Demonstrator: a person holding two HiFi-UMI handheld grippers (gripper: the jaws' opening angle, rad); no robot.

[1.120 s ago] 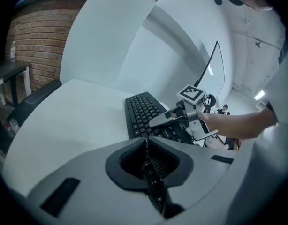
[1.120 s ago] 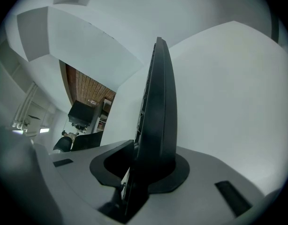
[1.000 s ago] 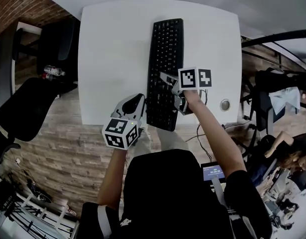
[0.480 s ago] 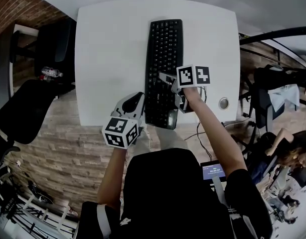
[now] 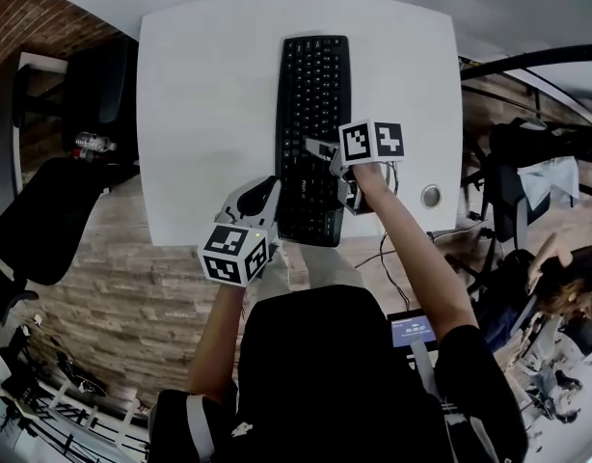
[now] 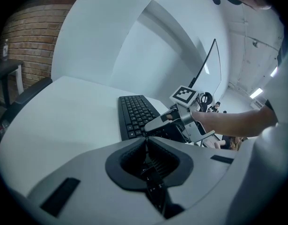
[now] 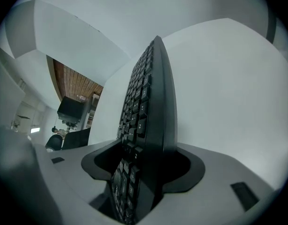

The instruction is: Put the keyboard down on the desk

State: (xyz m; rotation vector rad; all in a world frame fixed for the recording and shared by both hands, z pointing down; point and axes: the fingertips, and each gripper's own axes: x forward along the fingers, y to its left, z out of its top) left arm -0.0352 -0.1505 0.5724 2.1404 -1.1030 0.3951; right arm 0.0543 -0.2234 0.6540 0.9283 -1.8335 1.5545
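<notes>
The black keyboard (image 5: 313,104) lies lengthwise on the white desk (image 5: 209,95), its near end at the front edge. My right gripper (image 5: 335,177) straddles its near right edge. Its jaws have just been opening, and the keyboard (image 7: 148,102) stands edge-on between them with dark gaps either side, so the right gripper (image 7: 144,161) is open. My left gripper (image 5: 260,193) hovers at the desk's front edge, just left of the keyboard, shut and empty. In the left gripper view the left gripper (image 6: 146,142) looks towards the keyboard (image 6: 134,114) and the right gripper (image 6: 168,124).
A round cable grommet (image 5: 430,197) sits in the desk right of my right hand. A black office chair (image 5: 45,210) and a water bottle (image 5: 89,145) are at the left. Another person (image 5: 566,297) sits at the right. A small lit screen (image 5: 412,331) hangs by my waist.
The right gripper's jaws have spread apart around the keyboard's edge and the hand has dropped slightly. The keyboard stays on the desk. The left gripper has not moved.
</notes>
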